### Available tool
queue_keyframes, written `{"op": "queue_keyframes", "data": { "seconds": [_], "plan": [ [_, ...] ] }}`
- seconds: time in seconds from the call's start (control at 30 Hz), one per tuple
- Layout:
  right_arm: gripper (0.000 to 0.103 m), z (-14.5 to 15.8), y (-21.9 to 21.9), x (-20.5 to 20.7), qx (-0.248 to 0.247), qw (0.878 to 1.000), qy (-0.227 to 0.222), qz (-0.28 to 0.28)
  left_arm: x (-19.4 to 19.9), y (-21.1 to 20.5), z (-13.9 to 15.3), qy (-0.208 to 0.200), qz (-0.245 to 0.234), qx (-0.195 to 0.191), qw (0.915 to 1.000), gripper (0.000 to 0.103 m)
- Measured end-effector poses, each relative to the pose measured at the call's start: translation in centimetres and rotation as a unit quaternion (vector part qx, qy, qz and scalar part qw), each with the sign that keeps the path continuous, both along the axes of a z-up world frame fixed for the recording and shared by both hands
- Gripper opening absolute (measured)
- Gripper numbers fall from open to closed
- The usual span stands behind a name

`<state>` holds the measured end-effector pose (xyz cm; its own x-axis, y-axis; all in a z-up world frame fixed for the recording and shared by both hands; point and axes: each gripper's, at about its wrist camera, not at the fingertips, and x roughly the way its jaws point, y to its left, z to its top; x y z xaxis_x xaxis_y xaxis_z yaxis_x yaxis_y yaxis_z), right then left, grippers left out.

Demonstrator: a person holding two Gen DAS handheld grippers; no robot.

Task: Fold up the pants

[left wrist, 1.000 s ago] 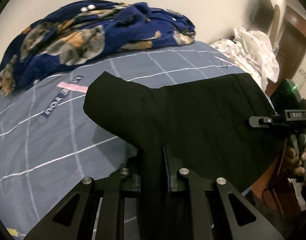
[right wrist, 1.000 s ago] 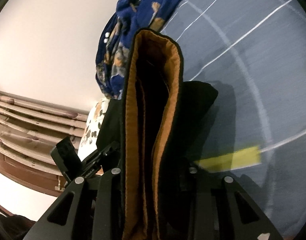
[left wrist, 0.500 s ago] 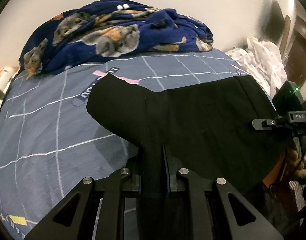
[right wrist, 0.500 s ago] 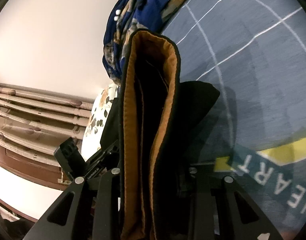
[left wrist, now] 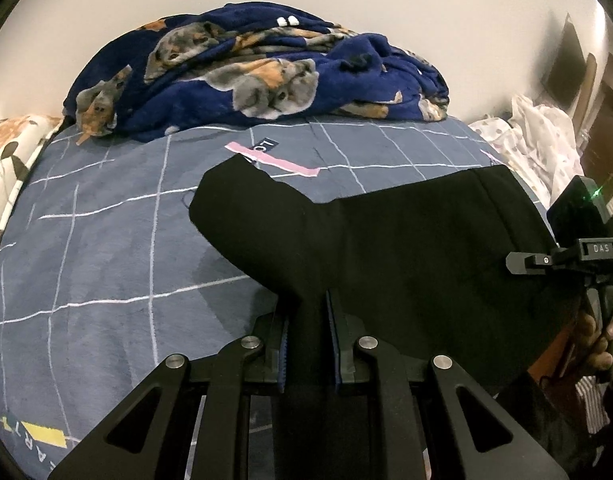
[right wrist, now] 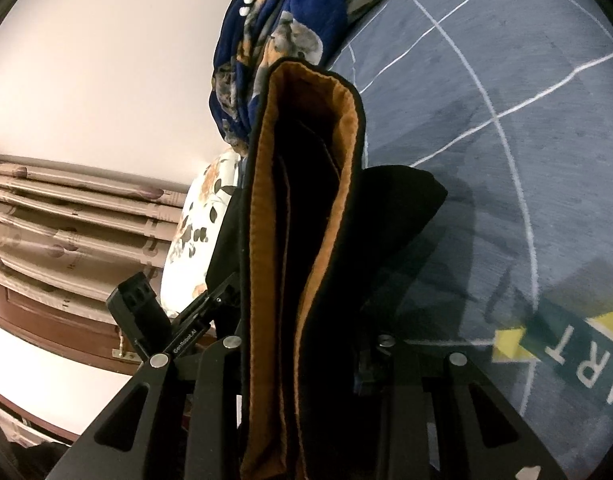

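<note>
Far left on the bed (left wrist: pixel 90 248), a floral pillow (left wrist: pixel 6 152) at the edge. Grey-blue cover with white grid lines. Behind it, against the wall, a heaped navy blanket (left wrist: pixel 258 76) printed with dogs. Centre: the black pants (left wrist: pixel 406 240) are held up off the bed, stretched between the two tools, one rounded flap hanging toward the cover. Left gripper (left wrist: pixel 308 340) has its jaws clamped on a narrow pinch of the black cloth. Right: the right gripper (right wrist: pixel 302 364) has its jaws clamped on a thicker bundle, the waistband, whose tan lining (right wrist: pixel 262 240) shows in folded layers. A hand (left wrist: pixel 598 340) grips that tool's handle. Beyond it, a pale spotted cloth (left wrist: pixel 538 144) lies bunched at the bed's right side.
</note>
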<state>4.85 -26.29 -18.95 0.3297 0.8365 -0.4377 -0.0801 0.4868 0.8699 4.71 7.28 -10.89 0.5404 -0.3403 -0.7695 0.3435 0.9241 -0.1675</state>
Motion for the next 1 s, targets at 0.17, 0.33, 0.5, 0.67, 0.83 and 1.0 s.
{"op": "queue_keyframes", "data": {
  "seconds": [0.17,0.33,0.5,0.67,0.83,1.0],
  "plan": [
    [0.028,0.1,0.6,0.8,0.003,1.0,0.002,0.004,0.7,0.4,0.2,-0.001,0.005,0.003,1.0,0.016],
    [0.028,0.2,1.0,1.8,0.008,1.0,0.005,0.005,1.7,0.7,0.6,0.0,0.009,0.005,1.0,0.016],
    [0.029,0.4,1.4,2.9,0.013,1.0,0.005,0.006,3.0,1.0,1.2,-0.003,0.012,0.005,0.9999,0.016],
    [0.029,0.7,1.8,4.3,0.018,1.0,0.006,0.006,4.2,1.2,1.5,-0.005,0.017,0.005,0.9998,0.016],
    [0.029,0.8,2.3,5.7,0.023,1.0,0.009,0.007,5.4,1.7,1.7,-0.007,0.023,0.003,0.9997,0.016],
    [0.029,0.6,2.9,7.4,0.027,1.0,0.011,0.007,6.9,2.3,1.6,-0.003,0.031,-0.004,0.9995,0.016]
  ]
}}
